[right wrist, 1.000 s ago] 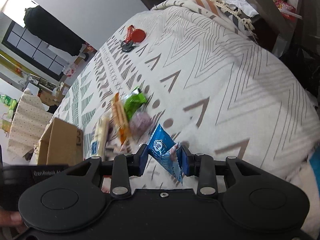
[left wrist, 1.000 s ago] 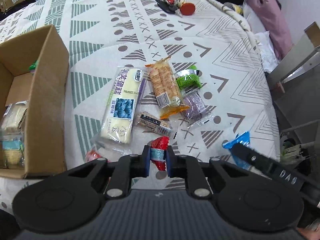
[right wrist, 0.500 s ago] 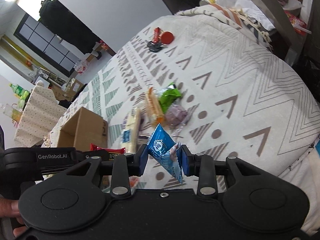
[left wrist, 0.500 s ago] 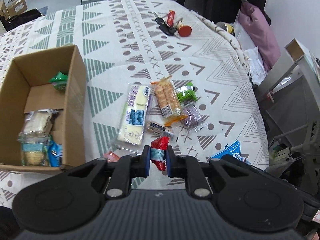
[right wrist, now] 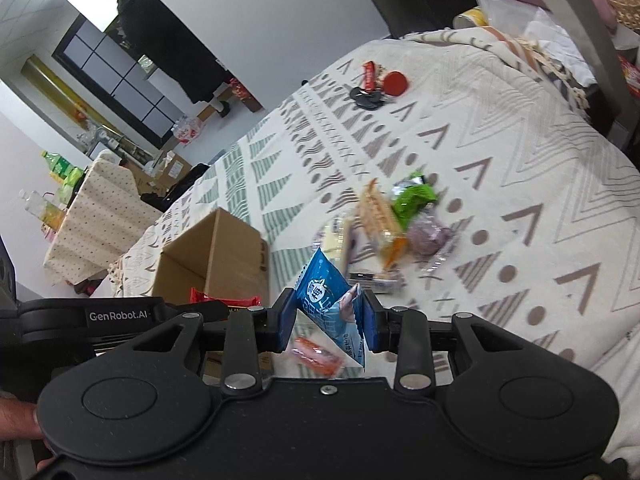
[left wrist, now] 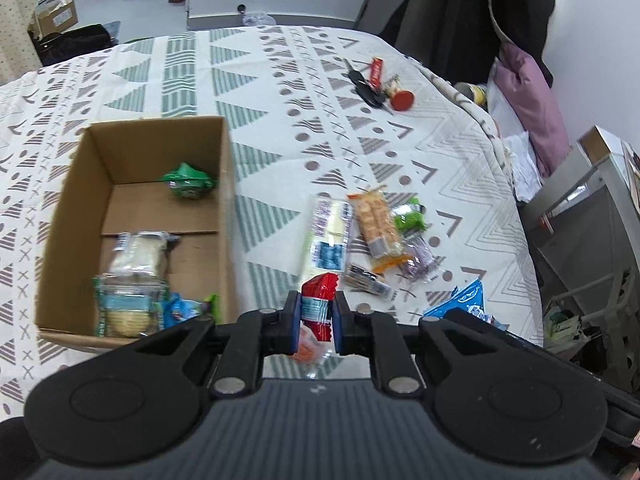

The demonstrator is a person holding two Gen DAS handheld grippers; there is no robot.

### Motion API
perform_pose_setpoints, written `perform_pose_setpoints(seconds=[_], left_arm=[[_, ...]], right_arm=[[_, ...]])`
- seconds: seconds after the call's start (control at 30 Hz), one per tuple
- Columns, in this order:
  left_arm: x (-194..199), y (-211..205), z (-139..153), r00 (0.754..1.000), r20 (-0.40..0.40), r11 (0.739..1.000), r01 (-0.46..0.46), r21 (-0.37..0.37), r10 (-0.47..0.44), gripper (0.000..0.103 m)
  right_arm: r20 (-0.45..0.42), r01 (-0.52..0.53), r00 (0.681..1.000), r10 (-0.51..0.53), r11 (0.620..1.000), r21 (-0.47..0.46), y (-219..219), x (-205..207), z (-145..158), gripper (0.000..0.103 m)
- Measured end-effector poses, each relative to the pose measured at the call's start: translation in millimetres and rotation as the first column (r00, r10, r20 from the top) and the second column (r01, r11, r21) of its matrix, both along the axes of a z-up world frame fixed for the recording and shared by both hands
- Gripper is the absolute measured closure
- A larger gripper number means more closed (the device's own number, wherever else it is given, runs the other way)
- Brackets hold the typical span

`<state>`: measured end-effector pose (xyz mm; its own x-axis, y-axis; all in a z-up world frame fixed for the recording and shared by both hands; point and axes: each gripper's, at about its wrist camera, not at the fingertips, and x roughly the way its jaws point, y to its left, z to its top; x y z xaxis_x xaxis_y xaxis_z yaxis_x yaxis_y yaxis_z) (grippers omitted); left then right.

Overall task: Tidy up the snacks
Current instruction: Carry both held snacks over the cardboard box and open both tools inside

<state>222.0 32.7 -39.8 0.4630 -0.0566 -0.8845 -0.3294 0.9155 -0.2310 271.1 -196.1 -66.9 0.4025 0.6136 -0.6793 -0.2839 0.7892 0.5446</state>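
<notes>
Left wrist: left hand-held gripper (left wrist: 316, 317) pinches red packet (left wrist: 318, 300); right (right wrist: 328, 322) clamps blue packet (right wrist: 326, 300).

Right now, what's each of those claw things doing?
Left gripper: closed on a red snack packet.
Right gripper: closed on a blue snack packet.

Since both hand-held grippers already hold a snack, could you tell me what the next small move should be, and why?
Probably carry the left hand-held gripper leftward over the cardboard box and release there. It is shut on the red packet, the open box sits just to its left, already holding several snacks, and the right hand-held gripper with its blue packet is farther from the box.
</notes>
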Motion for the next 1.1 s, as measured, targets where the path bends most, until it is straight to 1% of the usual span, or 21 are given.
perform_pose_setpoints(seconds=[0.37, 0.5, 0.6, 0.67, 1.1], left_arm=[[-10.1, 50.0, 3.2, 0.997, 0.012, 0.997, -0.075, -0.008, 0.075, 0.088], [-12.1, 69.2, 1.9, 0.995, 0.017, 0.995, -0.101, -0.022, 0.101, 0.088], [-14.2, 82.8, 1.0, 0.993, 0.018, 0.993, -0.119, -0.017, 0.12, 0.088], [-15.8, 92.3, -0.2, 0.991, 0.018, 0.991, -0.13, -0.031, 0.131, 0.088], [-23.1, 153.0, -4.7, 0.975, 0.024, 0.974, -0.218, -0.057, 0.219, 0.088]], right_arm=[[0.014, -0.043, 0.999, 0.043, 0.999, -0.008, 38.6, -2.9, 9.7, 0.069], [0.018, -0.06, 0.998, 0.061, 0.998, -0.02, 53.3, -2.3, 12.0, 0.069], [0.017, -0.069, 0.997, 0.07, 0.997, -0.036, 65.0, -1.6, 11.8, 0.069], [0.015, -0.076, 0.997, 0.077, 0.996, -0.044, 73.0, -1.3, 11.4, 0.069], [0.021, -0.151, 0.988, 0.152, 0.987, -0.058, 134.7, 1.1, 19.9, 0.069]])
